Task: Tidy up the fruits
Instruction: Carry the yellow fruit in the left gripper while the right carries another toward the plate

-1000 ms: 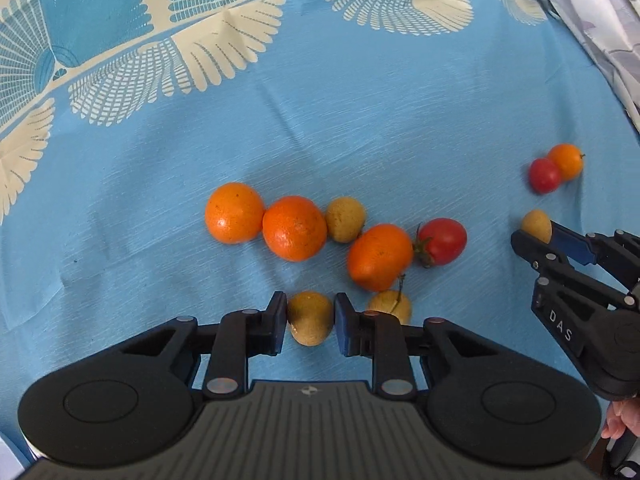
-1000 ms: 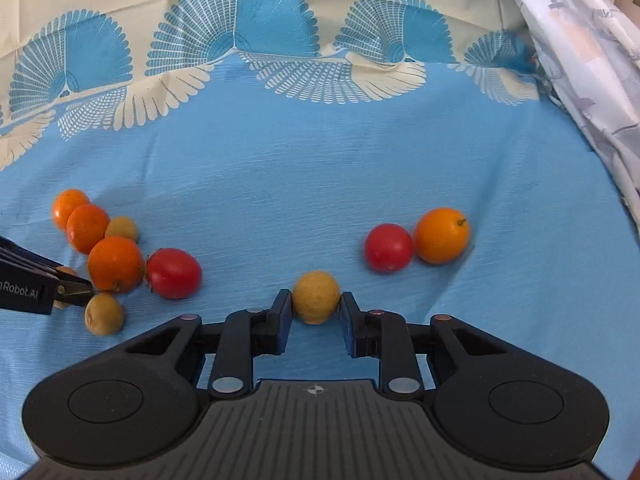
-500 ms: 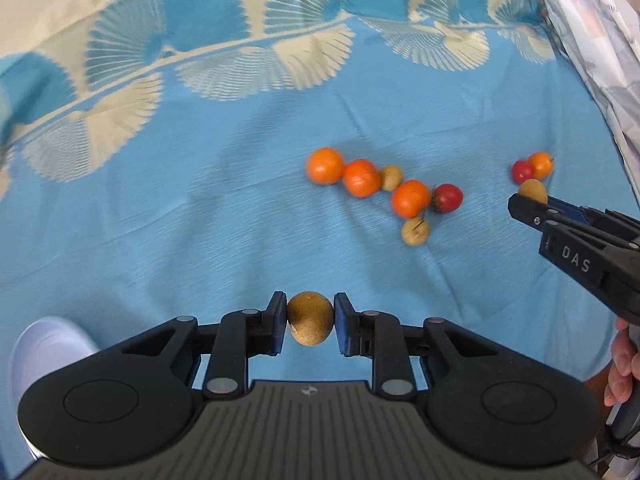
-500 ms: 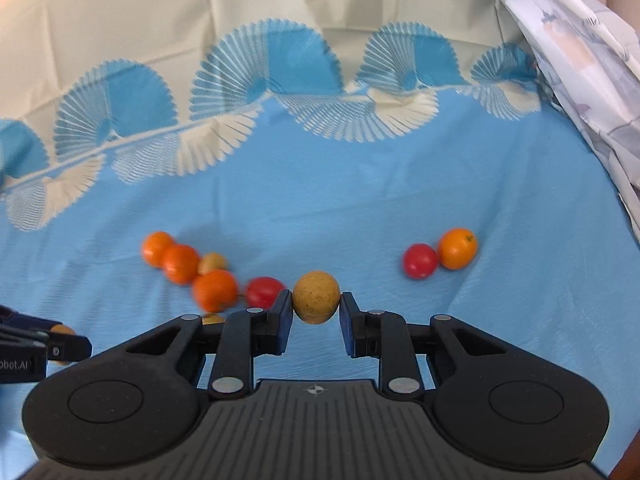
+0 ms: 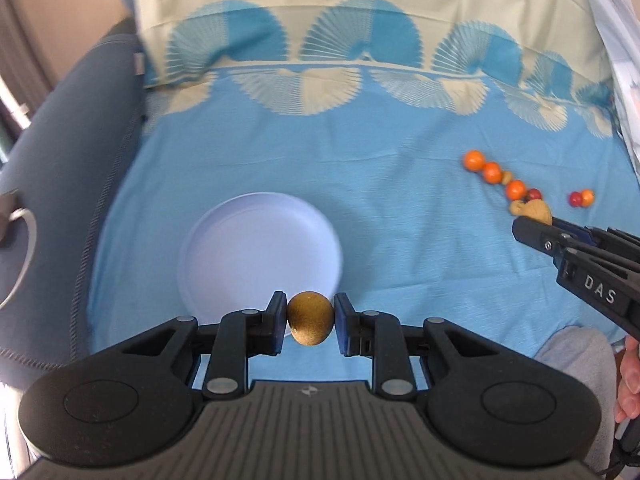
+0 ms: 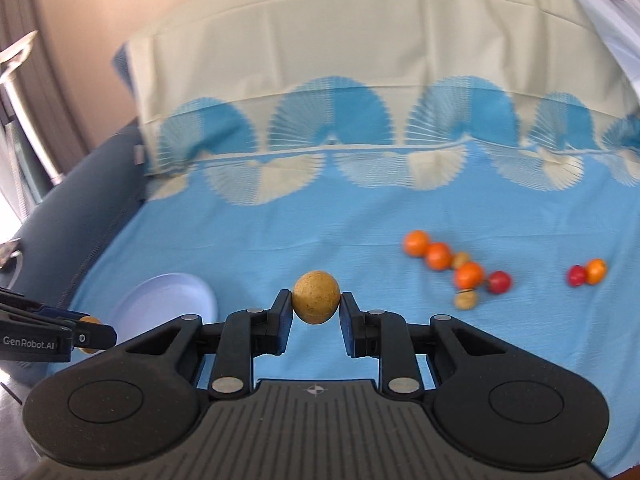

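Observation:
My left gripper (image 5: 310, 324) is shut on a small brown-yellow fruit (image 5: 310, 323), held in the air over the near rim of a pale lavender plate (image 5: 260, 252). My right gripper (image 6: 316, 306) is shut on a similar tan round fruit (image 6: 316, 297), also lifted above the blue cloth. In the left wrist view the right gripper (image 5: 536, 220) reaches in from the right with its fruit (image 5: 538, 210). The left gripper (image 6: 90, 334) shows at the left edge of the right wrist view, beside the plate (image 6: 168, 300). Several oranges, tomatoes and tan fruits (image 6: 468, 274) lie on the cloth at the right.
A blue cloth with fan patterns (image 5: 380, 200) covers the surface. A dark grey cushion edge (image 5: 72, 160) runs along the left. A red tomato and a small orange (image 6: 586, 273) lie apart at the far right. A person's fingers (image 5: 630, 380) show at the right edge.
Both grippers have risen and swung left with their fruits held. The fruit cluster has slid away to the right and shrunk, and the lavender plate has come into view.

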A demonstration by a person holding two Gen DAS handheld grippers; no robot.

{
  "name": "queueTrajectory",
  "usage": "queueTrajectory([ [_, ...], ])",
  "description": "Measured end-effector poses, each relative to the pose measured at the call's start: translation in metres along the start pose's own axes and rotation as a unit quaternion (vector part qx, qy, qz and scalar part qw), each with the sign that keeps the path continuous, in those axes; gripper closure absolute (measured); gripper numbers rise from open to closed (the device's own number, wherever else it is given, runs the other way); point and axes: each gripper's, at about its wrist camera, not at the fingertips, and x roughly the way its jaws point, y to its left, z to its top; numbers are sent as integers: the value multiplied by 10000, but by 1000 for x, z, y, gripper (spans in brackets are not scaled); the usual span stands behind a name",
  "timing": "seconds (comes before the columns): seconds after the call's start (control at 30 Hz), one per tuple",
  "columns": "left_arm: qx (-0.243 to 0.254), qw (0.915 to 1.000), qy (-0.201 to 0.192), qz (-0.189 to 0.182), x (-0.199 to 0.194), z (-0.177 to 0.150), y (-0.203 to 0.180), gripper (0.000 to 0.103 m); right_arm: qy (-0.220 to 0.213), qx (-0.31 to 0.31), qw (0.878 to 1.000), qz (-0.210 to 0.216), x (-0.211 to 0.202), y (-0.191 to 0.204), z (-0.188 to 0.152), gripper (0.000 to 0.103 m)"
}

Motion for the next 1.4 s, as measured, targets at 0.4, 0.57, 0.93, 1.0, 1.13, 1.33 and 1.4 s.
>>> queueTrajectory([
  [0.4, -873, 9954, -354, 166, -53, -75, 97, 75, 424, -528, 9936, 906, -35, 127, -49, 76],
  [0.57, -931, 9949, -358, 143, -50, -85, 104, 75, 593, -752, 9913, 905, -38, 146, -64, 76],
  [0.93, -985, 9947, -252, 135, -33, -74, 110, 75, 811, -881, 9900, 744, -20, 157, -64, 76],
  [1.0, -977, 9948, -252, 145, -31, -71, 110, 75, 827, -887, 9900, 727, -18, 157, -64, 76],
  [1.13, -962, 9949, -245, 185, -28, -67, 108, 75, 841, -882, 9900, 714, -15, 158, -61, 76],
  [1.33, -923, 9952, -228, 210, -21, -62, 107, 75, 839, -859, 9903, 694, -8, 157, -57, 76],
  [1.4, -919, 9953, -209, 214, -18, -59, 106, 75, 838, -858, 9904, 685, -5, 157, -55, 76],
])
